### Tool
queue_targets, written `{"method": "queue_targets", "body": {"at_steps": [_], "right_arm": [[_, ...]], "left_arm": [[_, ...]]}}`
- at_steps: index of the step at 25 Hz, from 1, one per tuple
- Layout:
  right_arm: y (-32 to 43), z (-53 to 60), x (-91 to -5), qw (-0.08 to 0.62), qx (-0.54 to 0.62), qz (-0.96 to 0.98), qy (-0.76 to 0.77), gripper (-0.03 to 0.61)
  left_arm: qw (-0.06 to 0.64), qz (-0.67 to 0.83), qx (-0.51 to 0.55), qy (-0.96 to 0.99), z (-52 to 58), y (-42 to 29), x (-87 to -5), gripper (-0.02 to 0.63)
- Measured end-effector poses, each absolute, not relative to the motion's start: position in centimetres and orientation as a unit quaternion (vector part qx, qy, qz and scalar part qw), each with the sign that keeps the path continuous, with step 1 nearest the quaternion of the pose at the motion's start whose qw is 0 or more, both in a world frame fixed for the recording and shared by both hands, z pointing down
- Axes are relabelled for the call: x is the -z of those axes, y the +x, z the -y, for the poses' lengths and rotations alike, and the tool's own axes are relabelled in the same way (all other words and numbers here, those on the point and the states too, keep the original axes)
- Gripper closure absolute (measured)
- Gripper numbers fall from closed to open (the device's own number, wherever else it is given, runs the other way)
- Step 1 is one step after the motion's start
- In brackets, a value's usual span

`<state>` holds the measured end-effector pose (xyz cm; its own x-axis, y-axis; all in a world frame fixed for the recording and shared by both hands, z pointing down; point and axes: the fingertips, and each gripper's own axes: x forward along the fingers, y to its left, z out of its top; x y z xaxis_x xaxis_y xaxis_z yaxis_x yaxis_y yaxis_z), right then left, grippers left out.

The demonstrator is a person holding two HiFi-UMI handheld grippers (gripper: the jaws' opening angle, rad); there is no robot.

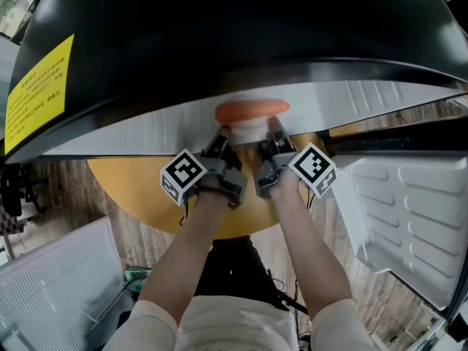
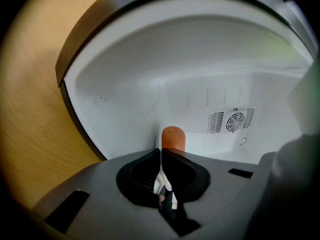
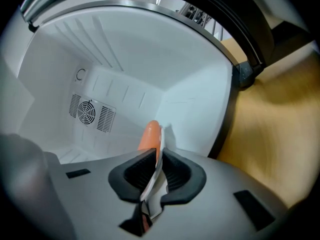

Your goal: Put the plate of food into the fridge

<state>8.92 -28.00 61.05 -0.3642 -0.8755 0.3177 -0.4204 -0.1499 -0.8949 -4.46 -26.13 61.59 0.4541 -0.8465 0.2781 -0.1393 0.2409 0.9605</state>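
**A:** Far left, a yellow label [image 1: 36, 93] on the black fridge [image 1: 219, 20]. What about the left gripper [image 2: 161, 156]?

**B:** Its jaws are clamped on the near rim of the white plate [image 1: 251, 129], with the edge pinched thin between them.

**A:** And the food?

**B:** 1 orange piece [image 1: 252, 110] sits on the plate, right at the mouth of the white compartment (a fan vent [image 3: 89, 112] shows on the back wall).

**A:** Right gripper [image 3: 157, 156]?

**B:** Same story. Its jaws are squeezed onto the plate's rim, just beside the left one. 2 grippers, 1 plate.

**A:** Far right?

**B:** The open door [image 1: 409, 210], its moulded white liner showing.
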Motion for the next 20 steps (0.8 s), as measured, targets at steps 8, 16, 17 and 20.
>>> {"method": "queue_targets", "body": {"at_steps": [8, 16, 17, 20], "right_arm": [[9.1, 27.6, -61.3, 0.16, 0.532, -0.622, -0.551, 0.534], [9.4, 27.2, -61.1, 0.131, 0.522, -0.622, -0.569, 0.483], [9.5, 27.1, -61.1, 0.129, 0.52, -0.622, -0.571, 0.482], [9.7, 26.9, -61.1, 0.128, 0.52, -0.621, -0.572, 0.482]], "left_arm": [[0.651, 0.453, 0.25, 0.556, 25.8, -4.4, -61.7, 0.583], [0.65, 0.456, 0.231, 0.562, 25.3, -4.1, -61.5, 0.581], [0.65, 0.456, 0.231, 0.563, 25.2, -4.1, -61.6, 0.581], [0.65, 0.454, 0.228, 0.566, 25.0, -4.0, -61.6, 0.581]]}}
